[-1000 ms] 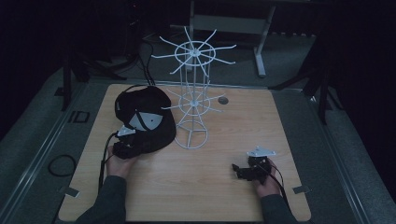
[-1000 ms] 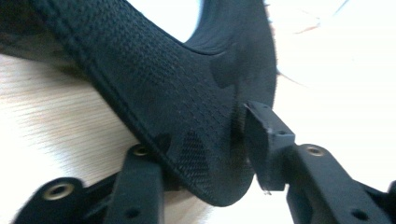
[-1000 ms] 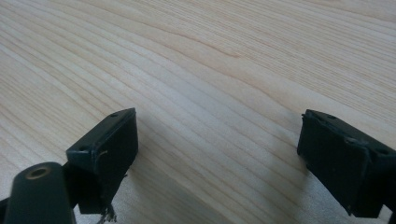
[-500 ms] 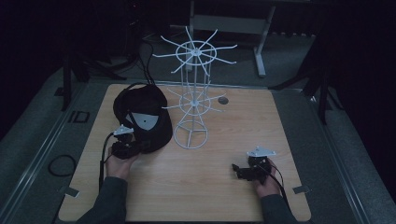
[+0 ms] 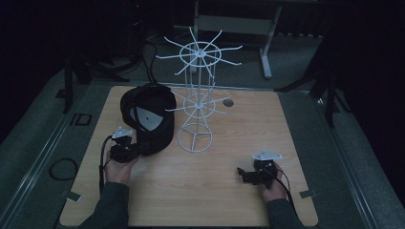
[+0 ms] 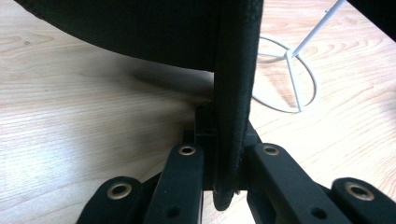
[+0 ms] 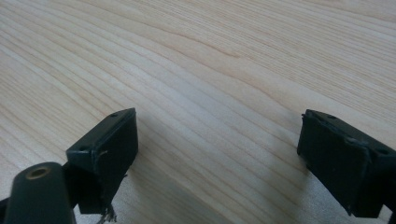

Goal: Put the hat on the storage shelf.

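Note:
A black cap (image 5: 148,117) lies on the left of the wooden table (image 5: 224,210), beside a white wire rack (image 5: 198,95). My left gripper (image 5: 130,149) is at the cap's near edge, and its jaws have just been closing on it. In the left gripper view the cap's thick black rim (image 6: 231,93) runs down between the two jaws of the left gripper (image 6: 224,163), which pinch it. The rack's round base (image 6: 285,79) sits just beyond. My right gripper (image 5: 244,174) rests low at the front right, and in its own view the right gripper (image 7: 219,154) is open over bare wood.
The rack's spokes (image 5: 224,47) spread out above the table's middle. A small dark disc (image 5: 228,102) lies behind the rack. Cables trail off the table's left side (image 5: 59,167). Dark floor and stand legs surround the table.
The left hand has risen slightly and the cap's near edge has come up with it, so the cap stands more tilted. The right hand has kept still.

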A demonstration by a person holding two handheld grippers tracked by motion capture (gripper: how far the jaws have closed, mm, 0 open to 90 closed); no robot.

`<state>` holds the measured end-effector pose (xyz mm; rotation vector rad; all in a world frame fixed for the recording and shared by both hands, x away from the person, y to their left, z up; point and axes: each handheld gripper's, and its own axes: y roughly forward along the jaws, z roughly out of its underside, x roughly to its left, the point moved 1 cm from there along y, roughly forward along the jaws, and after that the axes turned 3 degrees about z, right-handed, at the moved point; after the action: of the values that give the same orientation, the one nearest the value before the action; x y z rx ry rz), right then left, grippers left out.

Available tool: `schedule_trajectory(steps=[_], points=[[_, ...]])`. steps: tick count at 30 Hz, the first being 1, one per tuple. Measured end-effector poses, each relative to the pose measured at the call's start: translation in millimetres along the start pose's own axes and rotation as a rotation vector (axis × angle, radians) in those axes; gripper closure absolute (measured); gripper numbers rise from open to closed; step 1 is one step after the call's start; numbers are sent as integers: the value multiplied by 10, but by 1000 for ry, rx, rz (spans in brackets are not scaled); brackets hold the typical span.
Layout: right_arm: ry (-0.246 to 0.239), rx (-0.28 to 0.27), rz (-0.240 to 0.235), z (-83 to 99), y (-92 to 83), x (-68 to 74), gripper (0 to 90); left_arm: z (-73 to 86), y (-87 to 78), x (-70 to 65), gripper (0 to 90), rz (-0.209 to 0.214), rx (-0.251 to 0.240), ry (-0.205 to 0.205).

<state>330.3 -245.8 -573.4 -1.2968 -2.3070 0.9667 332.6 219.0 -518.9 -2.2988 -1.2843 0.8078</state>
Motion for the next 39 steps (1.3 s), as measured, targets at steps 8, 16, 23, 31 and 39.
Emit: schedule_trajectory(steps=[8,16,23,31,39], points=[[0,0,0,0,0,0,123,-7,-47,-4,865,-32,-2,19],[0,0,0,0,0,0,123,-53,-108,-25,865,-56,-17,35],[0,0,0,0,0,0,123,-87,-171,-25,865,-78,-27,55],[1,0,0,0,0,0,123,-118,-242,-23,865,-98,-43,63],[0,-1,0,0,0,0,123,-165,-317,-28,865,-112,-62,64]])
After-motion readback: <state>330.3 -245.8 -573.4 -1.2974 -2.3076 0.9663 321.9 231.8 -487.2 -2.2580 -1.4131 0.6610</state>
